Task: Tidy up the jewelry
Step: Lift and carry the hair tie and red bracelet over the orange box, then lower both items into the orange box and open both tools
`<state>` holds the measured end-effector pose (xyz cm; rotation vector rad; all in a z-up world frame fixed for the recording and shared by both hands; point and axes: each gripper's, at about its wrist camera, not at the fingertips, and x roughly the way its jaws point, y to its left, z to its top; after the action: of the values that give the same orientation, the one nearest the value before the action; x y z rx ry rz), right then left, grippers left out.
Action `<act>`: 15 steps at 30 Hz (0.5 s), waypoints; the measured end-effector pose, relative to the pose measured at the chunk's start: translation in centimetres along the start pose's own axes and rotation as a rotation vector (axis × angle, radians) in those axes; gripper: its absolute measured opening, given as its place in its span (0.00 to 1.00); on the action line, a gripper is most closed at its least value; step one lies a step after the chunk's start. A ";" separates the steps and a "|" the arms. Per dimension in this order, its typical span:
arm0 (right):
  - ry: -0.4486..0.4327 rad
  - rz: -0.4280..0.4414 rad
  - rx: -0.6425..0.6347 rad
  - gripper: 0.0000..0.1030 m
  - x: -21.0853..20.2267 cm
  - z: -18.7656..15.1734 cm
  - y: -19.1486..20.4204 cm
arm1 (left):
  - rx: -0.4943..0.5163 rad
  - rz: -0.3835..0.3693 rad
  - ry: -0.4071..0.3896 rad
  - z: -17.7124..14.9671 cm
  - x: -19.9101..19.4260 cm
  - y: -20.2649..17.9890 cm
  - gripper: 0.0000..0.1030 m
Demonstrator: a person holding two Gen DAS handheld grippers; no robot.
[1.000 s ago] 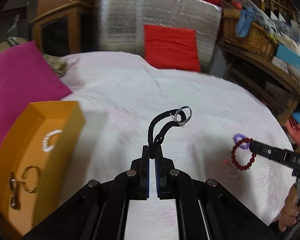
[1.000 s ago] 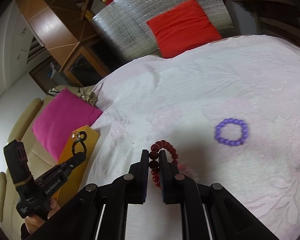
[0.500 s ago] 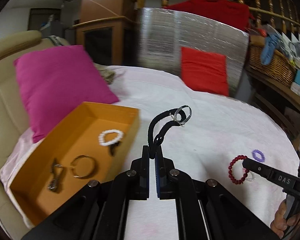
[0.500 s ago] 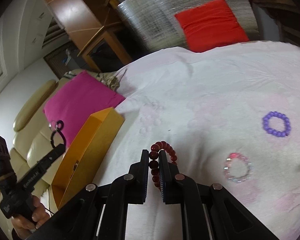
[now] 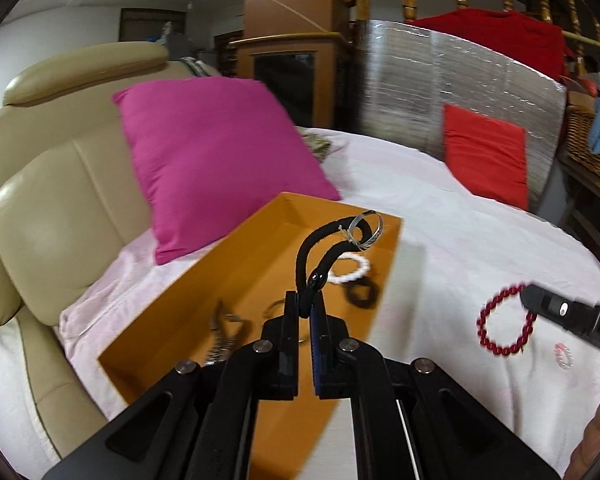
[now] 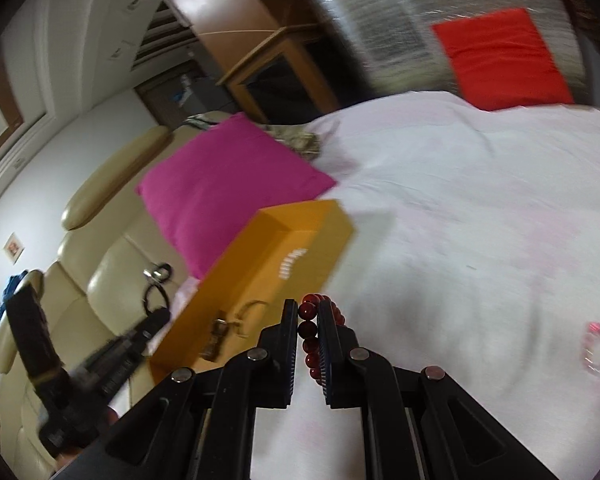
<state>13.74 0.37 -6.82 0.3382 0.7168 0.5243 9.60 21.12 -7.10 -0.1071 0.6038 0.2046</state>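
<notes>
White bedding [image 5: 439, 216] covers the surface that carries everything, with a magenta cushion [image 5: 220, 160] at its far left edge, against a cream leather sofa [image 5: 48, 184], and a red cushion [image 5: 485, 156] against a silver panel at the far side. An orange box [image 5: 236, 272] sits on the left part of the cloth just in front of the magenta cushion.

Over the last second both grippers have swung toward that box. A second ago the box lay at the left rim of the left wrist view; now the left gripper [image 5: 304, 312] hangs over its open interior, jaws clamped on a black cord loop [image 5: 319, 248] with a silver ring [image 5: 365, 230] tied at its top. Under it in the box lie a white bead bracelet [image 5: 349, 270], a dark ring-shaped piece [image 5: 363, 294] and some blurred metal items [image 5: 224, 332].

The right gripper [image 6: 307, 320] has left the open cloth, where a purple bracelet was in sight earlier; that one is out of view now. Its jaws pinch a dark red bead bracelet [image 6: 311, 340], carried in the air just short of the box's near long wall. A pale pink bracelet [image 6: 597, 350] remains on the cloth toward the right edge.

My reading: the cord is placed for release into the box, the red bracelet looks next, and at least the pink one remains to collect.
</notes>
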 end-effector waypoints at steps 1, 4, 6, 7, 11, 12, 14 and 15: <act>-0.001 0.012 -0.008 0.11 0.4 0.2 0.8 | -0.004 0.005 0.002 -0.1 0.1 0.4 0.05; -0.002 0.042 -0.026 0.11 1.7 0.7 2.8 | -0.019 0.021 0.013 -0.1 0.6 1.2 0.05; 0.001 0.054 -0.034 0.11 2.2 0.7 3.8 | -0.028 0.030 0.019 -0.1 0.8 1.7 0.05; 0.004 0.060 -0.038 0.11 2.5 0.6 4.3 | -0.032 0.032 0.020 -0.1 0.8 1.9 0.05; 0.017 0.072 -0.046 0.11 3.2 0.4 5.5 | -0.042 0.044 0.028 -0.1 1.0 2.3 0.05; 0.019 0.074 -0.049 0.11 3.3 0.4 5.6 | -0.043 0.045 0.029 -0.1 1.0 2.4 0.05; 0.021 0.077 -0.052 0.11 3.4 0.4 5.9 | -0.042 0.049 0.031 -0.1 1.1 2.3 0.05; 0.021 0.078 -0.053 0.11 3.4 0.4 6.1 | -0.041 0.051 0.032 -0.1 1.1 2.3 0.05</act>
<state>14.12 7.19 -5.54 0.3121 0.7111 0.6201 9.95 23.55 -7.92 -0.1349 0.6347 0.2649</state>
